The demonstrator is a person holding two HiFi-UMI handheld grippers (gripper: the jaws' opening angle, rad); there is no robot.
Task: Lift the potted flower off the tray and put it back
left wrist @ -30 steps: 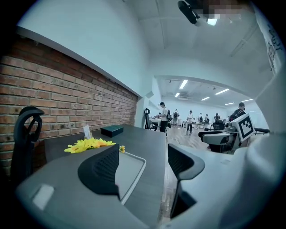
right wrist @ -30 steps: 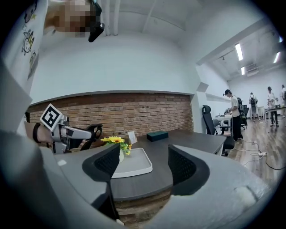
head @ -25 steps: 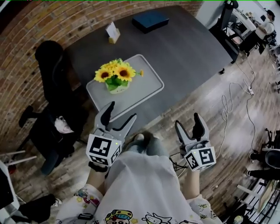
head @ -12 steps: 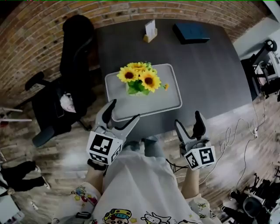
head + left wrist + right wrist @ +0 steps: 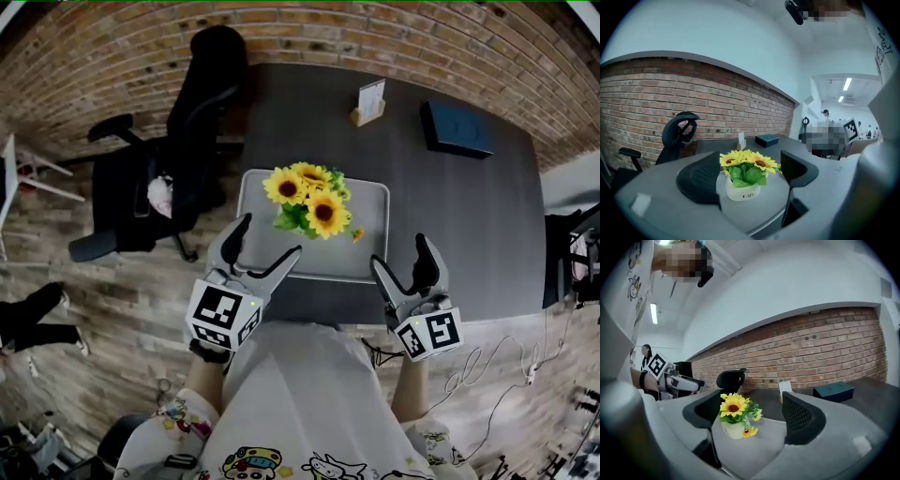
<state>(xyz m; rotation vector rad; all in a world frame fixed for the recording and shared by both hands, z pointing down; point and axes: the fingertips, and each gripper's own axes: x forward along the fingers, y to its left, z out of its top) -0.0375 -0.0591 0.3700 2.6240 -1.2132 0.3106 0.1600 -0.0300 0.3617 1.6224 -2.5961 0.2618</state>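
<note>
The potted flower, yellow sunflowers in a small white pot, stands upright on the grey tray on the dark table. Both grippers hover at the tray's near edge, apart from the pot. My left gripper is open at the tray's near left corner and my right gripper is open at its near right corner. Both pairs of jaws have just been opening, with nothing between them. The left gripper view frames the pot ahead between the jaws. In the right gripper view the flower is further off on the tray.
A black office chair stands at the table's left end by the brick wall. A card holder and a dark flat box lie on the far side of the table. Cables trail on the wooden floor at lower right.
The view has swung so that the table and tray now lie straight ahead. Both grippers have come up to the tray's near edge, and their jaws stand a little wider.
</note>
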